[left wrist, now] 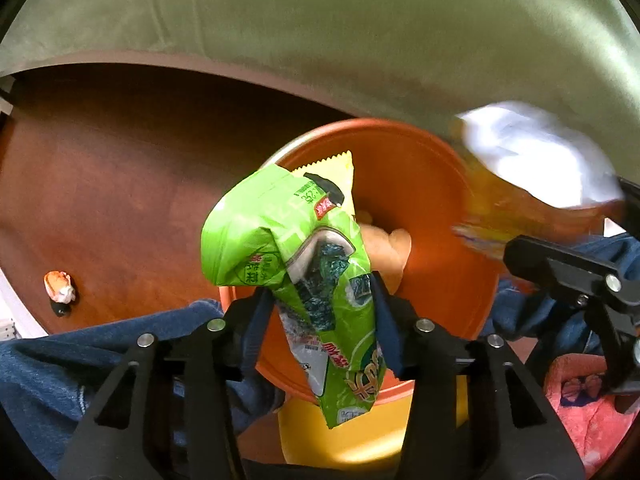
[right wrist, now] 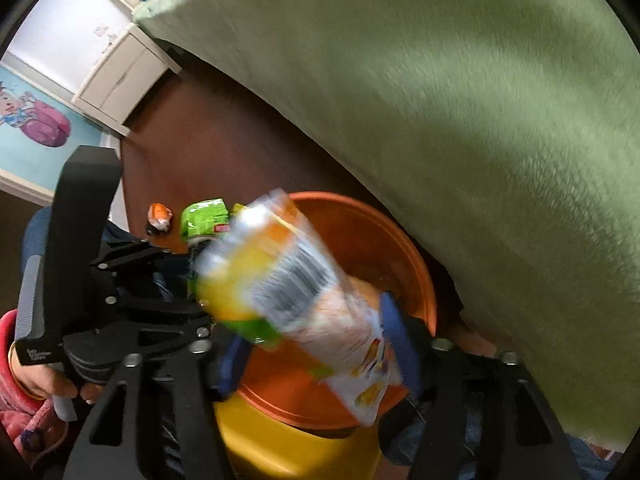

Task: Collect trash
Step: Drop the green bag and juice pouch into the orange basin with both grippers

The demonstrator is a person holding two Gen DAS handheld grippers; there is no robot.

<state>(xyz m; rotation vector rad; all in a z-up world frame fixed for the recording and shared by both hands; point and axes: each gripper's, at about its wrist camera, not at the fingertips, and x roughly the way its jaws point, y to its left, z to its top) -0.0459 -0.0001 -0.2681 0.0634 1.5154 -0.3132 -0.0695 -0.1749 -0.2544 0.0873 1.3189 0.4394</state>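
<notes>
Clamped in the left gripper (left wrist: 320, 300), a green wrapper (left wrist: 288, 248) hangs over the orange bin (left wrist: 440, 216). Just right of it, the right gripper (right wrist: 316, 344) pinches a blurred orange-and-white wrapper (right wrist: 304, 280) above the same bin (right wrist: 360, 232), which has a yellow body (right wrist: 280, 440). Far left on the brown floor (left wrist: 100, 168) lies a small crumpled scrap (left wrist: 59, 286). Green fabric (left wrist: 320, 40) hangs beyond.
</notes>
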